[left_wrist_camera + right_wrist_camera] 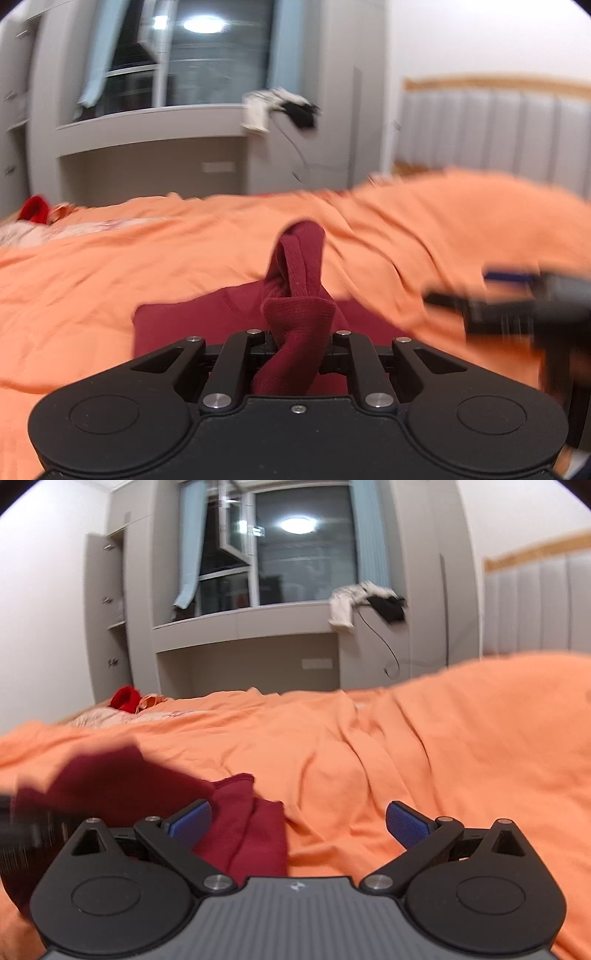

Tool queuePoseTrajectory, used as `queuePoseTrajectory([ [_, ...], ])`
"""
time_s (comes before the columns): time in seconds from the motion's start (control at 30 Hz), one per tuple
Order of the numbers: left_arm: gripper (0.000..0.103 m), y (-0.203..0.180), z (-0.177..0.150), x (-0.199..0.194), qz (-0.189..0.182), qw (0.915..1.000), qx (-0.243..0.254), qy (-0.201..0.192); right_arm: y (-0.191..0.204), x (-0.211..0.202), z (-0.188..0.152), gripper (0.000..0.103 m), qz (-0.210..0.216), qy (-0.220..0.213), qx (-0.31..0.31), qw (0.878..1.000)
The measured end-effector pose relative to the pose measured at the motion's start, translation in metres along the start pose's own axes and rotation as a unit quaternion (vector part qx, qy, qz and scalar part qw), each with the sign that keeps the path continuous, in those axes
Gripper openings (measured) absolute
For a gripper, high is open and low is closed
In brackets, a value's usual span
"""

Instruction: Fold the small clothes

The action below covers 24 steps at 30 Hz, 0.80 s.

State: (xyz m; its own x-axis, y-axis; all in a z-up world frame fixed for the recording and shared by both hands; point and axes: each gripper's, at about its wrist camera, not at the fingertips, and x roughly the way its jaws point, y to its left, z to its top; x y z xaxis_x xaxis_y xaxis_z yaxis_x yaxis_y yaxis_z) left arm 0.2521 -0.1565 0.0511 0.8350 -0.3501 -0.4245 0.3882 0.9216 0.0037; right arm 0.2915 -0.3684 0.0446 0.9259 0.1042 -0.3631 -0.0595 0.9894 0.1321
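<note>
A small dark red garment (192, 325) lies on the orange bedsheet (110, 266). My left gripper (299, 343) is shut on a bunched ribbed part of it, and the cloth sticks up in a twisted loop past the jaws. The right gripper shows blurred at the right edge of the left wrist view (517, 306). In the right wrist view the same dark red garment (243, 830) lies at lower left, partly blurred. My right gripper (299, 823) stands open, its blue pads (406, 823) wide apart, with only orange sheet between them.
A bright red item (125, 698) and pale patterned cloth lie at the far left end of the bed. White and black clothes (365, 598) hang off the window ledge beyond. A padded grey headboard (535, 605) stands at the right.
</note>
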Motion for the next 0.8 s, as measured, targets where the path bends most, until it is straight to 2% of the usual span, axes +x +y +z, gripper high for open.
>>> queuePoseTrajectory([
  [0.1, 0.019, -0.023, -0.022, 0.003, 0.008, 0.9984, 0.054, 0.01, -0.019, 0.004, -0.003, 0.103, 0.02, 0.023, 0.045, 0.999],
  [0.23, 0.036, -0.036, -0.04, -0.002, 0.007, 0.9956, 0.093, 0.004, -0.034, 0.013, -0.005, 0.103, 0.062, 0.05, 0.105, 0.991],
  [0.3, 0.044, -0.039, -0.042, -0.005, 0.0, 0.9945, 0.105, 0.001, -0.037, 0.018, -0.008, 0.103, 0.085, 0.065, 0.134, 0.985],
  [0.37, 0.056, -0.041, -0.045, -0.012, -0.008, 0.9939, 0.11, -0.004, -0.038, 0.025, -0.01, 0.103, 0.102, 0.083, 0.166, 0.977],
  [0.53, 0.076, -0.044, -0.045, -0.026, -0.018, 0.992, 0.124, -0.015, -0.044, 0.041, -0.011, 0.103, 0.123, 0.12, 0.25, 0.953],
  [0.67, 0.077, -0.042, -0.044, -0.036, -0.014, 0.9902, 0.137, -0.025, -0.038, 0.049, -0.007, 0.103, 0.161, 0.108, 0.281, 0.94],
  [0.77, 0.074, -0.037, -0.042, -0.041, -0.002, 0.9899, 0.137, -0.037, -0.029, 0.056, -0.002, 0.103, 0.171, 0.107, 0.278, 0.939],
  [0.8, 0.069, -0.036, -0.041, -0.042, 0.002, 0.9898, 0.136, -0.041, -0.027, 0.058, -0.002, 0.103, 0.175, 0.107, 0.276, 0.939],
])
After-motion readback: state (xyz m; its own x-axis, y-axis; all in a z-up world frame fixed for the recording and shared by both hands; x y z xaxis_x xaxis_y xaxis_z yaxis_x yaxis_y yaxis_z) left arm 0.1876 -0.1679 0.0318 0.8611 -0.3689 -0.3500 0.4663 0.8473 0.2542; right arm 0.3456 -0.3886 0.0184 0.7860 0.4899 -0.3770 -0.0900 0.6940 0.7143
